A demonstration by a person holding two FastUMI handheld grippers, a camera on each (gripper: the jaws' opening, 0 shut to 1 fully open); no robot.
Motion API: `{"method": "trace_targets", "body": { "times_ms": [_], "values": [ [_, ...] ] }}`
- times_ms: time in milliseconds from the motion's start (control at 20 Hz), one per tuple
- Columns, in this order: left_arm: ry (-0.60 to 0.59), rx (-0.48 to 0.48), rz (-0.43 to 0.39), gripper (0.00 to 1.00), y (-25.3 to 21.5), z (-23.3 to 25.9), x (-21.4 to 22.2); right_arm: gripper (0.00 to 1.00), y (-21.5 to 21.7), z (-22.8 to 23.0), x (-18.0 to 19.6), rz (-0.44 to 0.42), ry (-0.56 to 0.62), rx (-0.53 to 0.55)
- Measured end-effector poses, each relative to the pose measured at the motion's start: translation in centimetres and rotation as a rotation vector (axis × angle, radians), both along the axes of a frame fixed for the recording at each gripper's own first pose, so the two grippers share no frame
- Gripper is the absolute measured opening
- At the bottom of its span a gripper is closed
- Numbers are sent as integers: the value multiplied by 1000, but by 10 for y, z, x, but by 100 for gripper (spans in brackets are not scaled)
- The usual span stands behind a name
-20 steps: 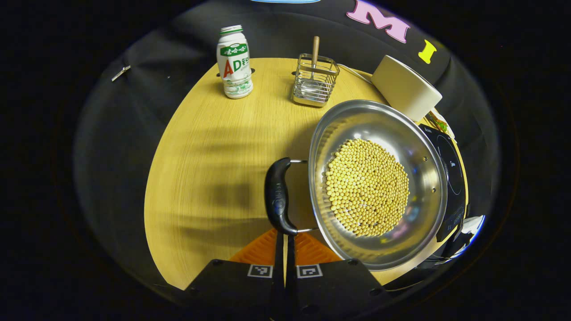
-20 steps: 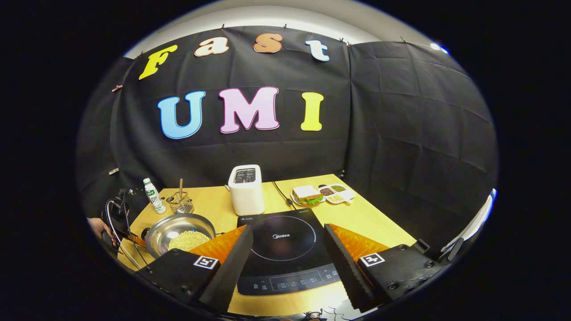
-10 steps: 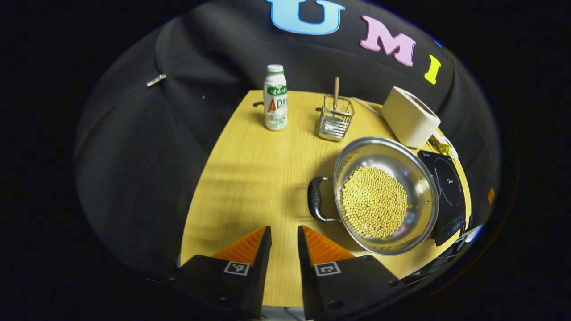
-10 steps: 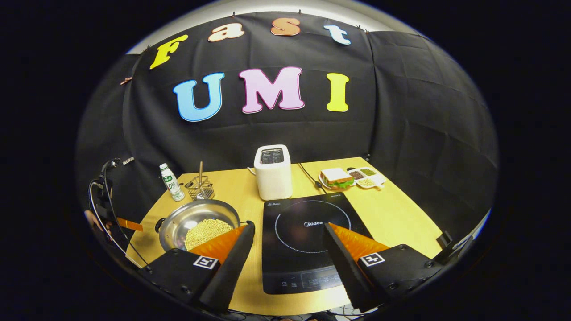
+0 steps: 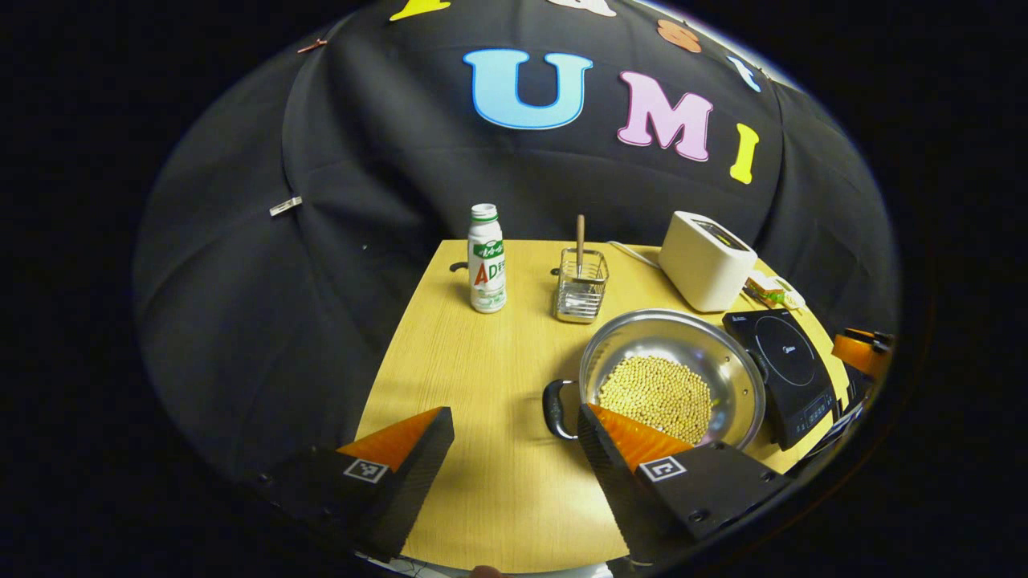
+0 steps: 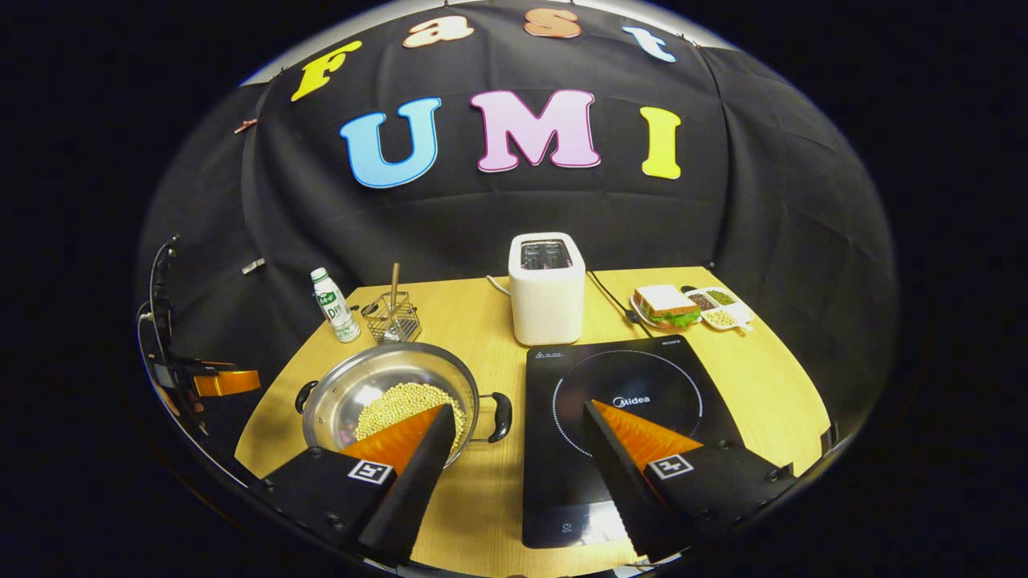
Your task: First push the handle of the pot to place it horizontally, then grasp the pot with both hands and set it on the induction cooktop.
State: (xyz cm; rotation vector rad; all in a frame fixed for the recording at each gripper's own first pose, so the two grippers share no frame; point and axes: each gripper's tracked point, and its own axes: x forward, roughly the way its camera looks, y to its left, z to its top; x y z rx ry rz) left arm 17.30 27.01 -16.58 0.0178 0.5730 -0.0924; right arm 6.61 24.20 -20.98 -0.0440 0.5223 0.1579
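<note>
A steel pot [image 5: 676,335] [image 6: 363,376] full of yellow beans [image 5: 654,393] [image 6: 401,399] stands on the wooden table, left of the black induction cooktop [image 5: 783,361] [image 6: 634,377]. Its two black handles [image 6: 303,396] [image 6: 499,416] point left and right. My left gripper [image 5: 514,417] is open above the table's front, apart from the pot's left handle [image 5: 552,409], which sits just beyond its right finger. My right gripper [image 6: 520,409] is open and empty, hanging over the gap between pot and cooktop. Each view catches the other gripper [image 5: 863,353] [image 6: 225,381] at its edge.
Behind the pot stand a white drink bottle [image 5: 487,269] [image 6: 335,305] and a wire caddy [image 5: 580,285] [image 6: 391,317] with a wooden-handled utensil. A white toaster [image 5: 707,261] [image 6: 546,289] is behind the cooktop. A sandwich plate [image 6: 665,305] and small dishes [image 6: 715,307] lie at the back right.
My left gripper has drawn back from the pot's left handle and gone from shut to open. The right gripper's view has shifted, bringing the pot and its right handle more into sight.
</note>
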Motion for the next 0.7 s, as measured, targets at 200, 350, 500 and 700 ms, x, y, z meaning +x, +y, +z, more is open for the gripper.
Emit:
{"method": "trace_targets", "body": {
  "times_ms": [200, 350, 500, 700],
  "values": [
    [-17, -13, -35, 97, -16, 4, 14, 99, 15, -16, 26, 21, 30, 4],
    [-13, -26, -55, 98, -27, -1, 29, 99, 25, -31, 44, 33, 61, 20],
    [8, -51, -66, 98, -35, -10, 42, 99, 35, -51, 55, 55, 109, 30],
    [41, -100, -73, 97, -44, -30, 60, 100, 44, -84, 65, 95, 172, 35]
  ]
}}
